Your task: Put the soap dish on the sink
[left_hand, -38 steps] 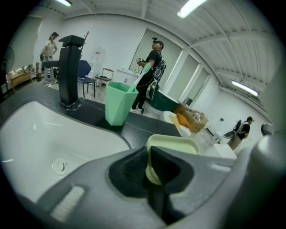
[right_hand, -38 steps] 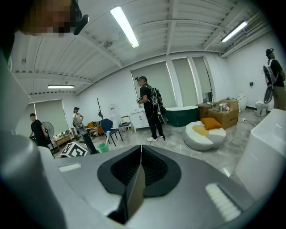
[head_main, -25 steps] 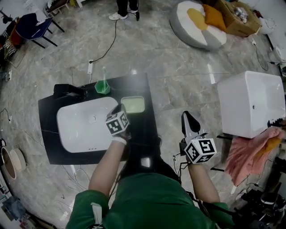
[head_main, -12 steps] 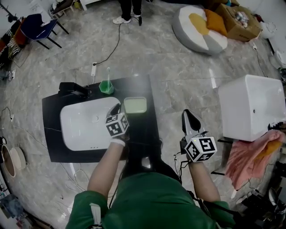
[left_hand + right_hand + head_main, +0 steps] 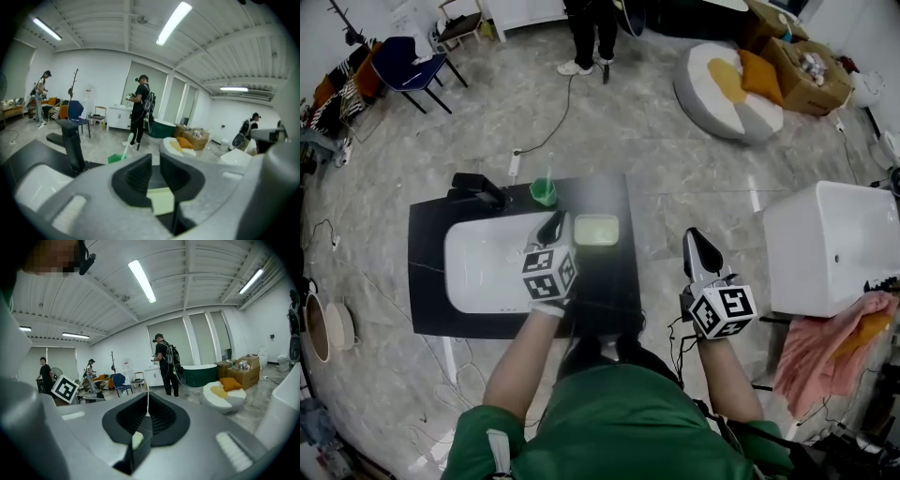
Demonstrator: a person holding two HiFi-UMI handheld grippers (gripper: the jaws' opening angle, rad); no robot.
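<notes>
The pale green soap dish (image 5: 596, 230) lies on the black counter (image 5: 431, 309), just right of the white sink basin (image 5: 487, 267). My left gripper (image 5: 555, 227) hovers at the dish's left edge. In the left gripper view its jaws (image 5: 155, 161) stand slightly open, and the soap dish (image 5: 161, 200) shows below the gap, ungripped. My right gripper (image 5: 697, 251) hangs off the counter to the right, over the floor. In the right gripper view it (image 5: 147, 411) is shut with nothing in it.
A green brush holder (image 5: 544, 192) and a black faucet (image 5: 478, 192) stand at the counter's back edge. A white tub (image 5: 830, 244) and a pink cloth (image 5: 825, 328) are at the right. A person (image 5: 591, 37) stands farther back, near a beanbag (image 5: 727, 80).
The head view has shifted, so the counter sits more to the right and lower. The left gripper stays beside the soap dish; the right gripper has barely moved.
</notes>
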